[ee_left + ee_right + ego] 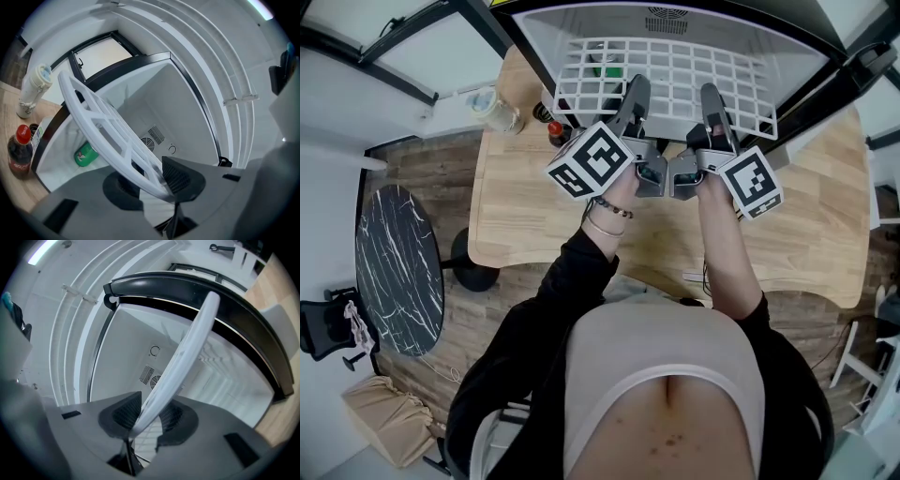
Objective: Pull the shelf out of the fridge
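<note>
A person standing at a light wooden table [516, 211] holds the left gripper [635, 94] and the right gripper [713, 98] side by side against the front edge of a white plastic grid shelf [670, 80]. In the head view the shelf juts partway out of a small black-framed fridge [825, 58] with a white interior, which stands on the table. A dark cola bottle with a red cap [555, 132] and a pale capped bottle [494, 108] stand on the table left of the fridge, and a round black marble side table [398, 267] sits on the floor to the left. In the left gripper view, the left gripper [154, 185] has its jaws pinching the front rail of the shelf [103, 126], whose grid runs away to the upper left into the fridge cavity. A green can [86, 154] lies on the fridge floor beneath it, a round fan vent [152, 138] shows on the back wall, and the cola bottle [19, 150] and the pale bottle [33, 89] stand outside at left. In the right gripper view, the right gripper [143, 420] likewise clamps the shelf [187, 352] edge-on between its dark ribbed pads [126, 411], with the fan vent [152, 376] visible behind.
</note>
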